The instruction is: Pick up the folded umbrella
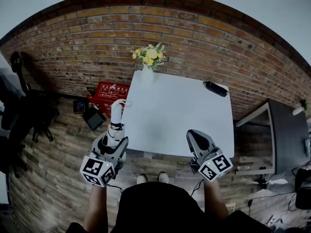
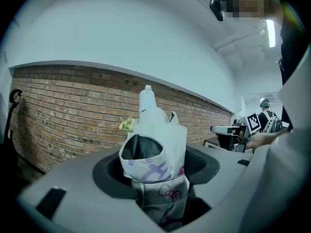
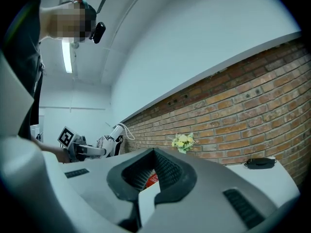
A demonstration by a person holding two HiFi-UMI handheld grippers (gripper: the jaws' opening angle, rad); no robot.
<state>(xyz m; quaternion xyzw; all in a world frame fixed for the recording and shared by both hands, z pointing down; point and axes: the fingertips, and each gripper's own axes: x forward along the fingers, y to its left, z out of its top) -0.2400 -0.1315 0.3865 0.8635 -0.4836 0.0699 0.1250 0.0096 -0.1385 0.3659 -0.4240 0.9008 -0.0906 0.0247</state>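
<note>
My left gripper [image 1: 115, 139] is shut on the folded umbrella [image 1: 116, 111], a white one with purple print. It is held off the left edge of the white table [image 1: 180, 115], above the floor, with its tip pointing away from me. In the left gripper view the umbrella [image 2: 155, 149] fills the space between the jaws of the left gripper [image 2: 155, 166], and its white tip stands up against the brick wall. My right gripper [image 1: 193, 136] hovers at the table's near edge with nothing in it. In the right gripper view its fingertips meet [image 3: 154, 161], and the umbrella [image 3: 115, 132] shows far to the left.
A vase of yellow flowers [image 1: 149, 57] stands at the table's far left corner, and a small black object [image 1: 215, 88] lies at the far right. On the floor to the left are a red box [image 1: 111, 93] and a dark tablet [image 1: 93, 118]. A grey side table [image 1: 286, 130] stands to the right.
</note>
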